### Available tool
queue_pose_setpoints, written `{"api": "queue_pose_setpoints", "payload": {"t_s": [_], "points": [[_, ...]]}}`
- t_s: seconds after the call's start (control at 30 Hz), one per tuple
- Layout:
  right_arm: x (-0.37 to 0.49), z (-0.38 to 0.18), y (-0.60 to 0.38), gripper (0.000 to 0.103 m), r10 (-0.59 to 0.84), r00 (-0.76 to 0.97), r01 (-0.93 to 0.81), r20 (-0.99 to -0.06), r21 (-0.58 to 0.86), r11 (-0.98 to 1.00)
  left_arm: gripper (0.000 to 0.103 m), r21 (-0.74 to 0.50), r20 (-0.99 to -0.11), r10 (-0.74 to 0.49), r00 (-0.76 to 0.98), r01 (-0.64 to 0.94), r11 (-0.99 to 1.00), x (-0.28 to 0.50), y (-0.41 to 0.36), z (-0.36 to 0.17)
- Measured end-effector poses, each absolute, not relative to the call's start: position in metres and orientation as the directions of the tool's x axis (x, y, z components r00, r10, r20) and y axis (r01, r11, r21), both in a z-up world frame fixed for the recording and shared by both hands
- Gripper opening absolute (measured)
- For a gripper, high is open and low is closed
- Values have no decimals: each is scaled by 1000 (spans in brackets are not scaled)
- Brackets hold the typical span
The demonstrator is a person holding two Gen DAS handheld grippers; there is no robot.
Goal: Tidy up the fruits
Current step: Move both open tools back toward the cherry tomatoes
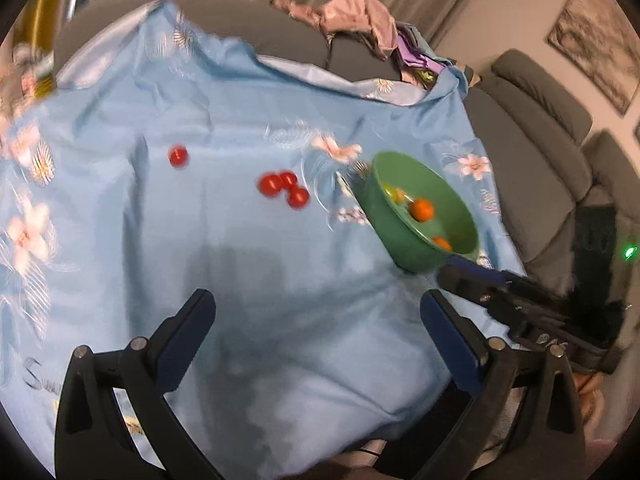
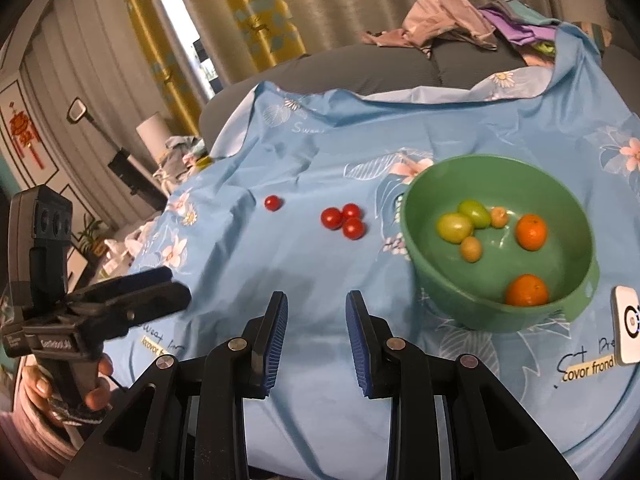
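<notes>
**Fruit half sorted, both claws empty**

The left claw [image 1: 316, 312] is spread wide, gripping nothing; the right claw [image 2: 317, 312] is nearly pressed together — also empty. Four cherry tomatoes [image 2: 344, 220] lie on the blue floral cloth [image 2: 280, 160], beside the green bowl [image 2: 416, 248] holding oranges [image 2: 531, 232] and green fruits [image 2: 464, 220].

Bare blue cloth [image 2: 304, 280] directly ahead of right gripper [image 2: 316, 336] jaws: open passage. Beyond, three red tomatoes [image 2: 343, 220] clustered, touching; single tomato [image 2: 273, 203] apart, ahead-left. Green bowl [image 2: 424, 264] blocks ahead-right. Left gripper [image 2: 160, 284] stands left of jaws. White device [image 2: 626, 324] far right, beside bowl.
</notes>
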State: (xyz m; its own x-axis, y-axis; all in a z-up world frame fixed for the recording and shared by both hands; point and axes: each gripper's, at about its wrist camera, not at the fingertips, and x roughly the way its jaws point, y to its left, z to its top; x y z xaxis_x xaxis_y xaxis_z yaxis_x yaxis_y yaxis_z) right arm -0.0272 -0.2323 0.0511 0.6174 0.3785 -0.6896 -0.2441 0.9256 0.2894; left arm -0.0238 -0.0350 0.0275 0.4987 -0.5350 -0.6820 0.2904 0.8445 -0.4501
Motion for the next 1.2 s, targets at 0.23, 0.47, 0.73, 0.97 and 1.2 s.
{"api": "queue_pose_setpoints", "payload": {"t_s": [0.23, 0.47, 0.73, 0.97, 1.2], "points": [[-24, 45, -223, 30, 389, 595, -261, -703, 289, 921, 102, -522, -539, -550, 638, 259, 812, -35, -7, 46], [-20, 38, -216, 30, 403, 576, -276, -711, 295, 915, 103, -503, -469, -578, 668, 336, 796, -39, -8, 54], [-14, 28, -213, 30, 409, 560, -281, -721, 300, 912, 103, -309, -678, -427, 598, 295, 904, -20, -27, 22], [-2, 18, -210, 30, 402, 540, -271, -740, 299, 915, 102, -254, -704, -384, 597, 293, 922, -10, -23, 13], [22, 6, -193, 30, 380, 522, -292, -764, 259, 921, 102, -230, -734, -361, 575, 290, 929, 11, -22, 3]]}}
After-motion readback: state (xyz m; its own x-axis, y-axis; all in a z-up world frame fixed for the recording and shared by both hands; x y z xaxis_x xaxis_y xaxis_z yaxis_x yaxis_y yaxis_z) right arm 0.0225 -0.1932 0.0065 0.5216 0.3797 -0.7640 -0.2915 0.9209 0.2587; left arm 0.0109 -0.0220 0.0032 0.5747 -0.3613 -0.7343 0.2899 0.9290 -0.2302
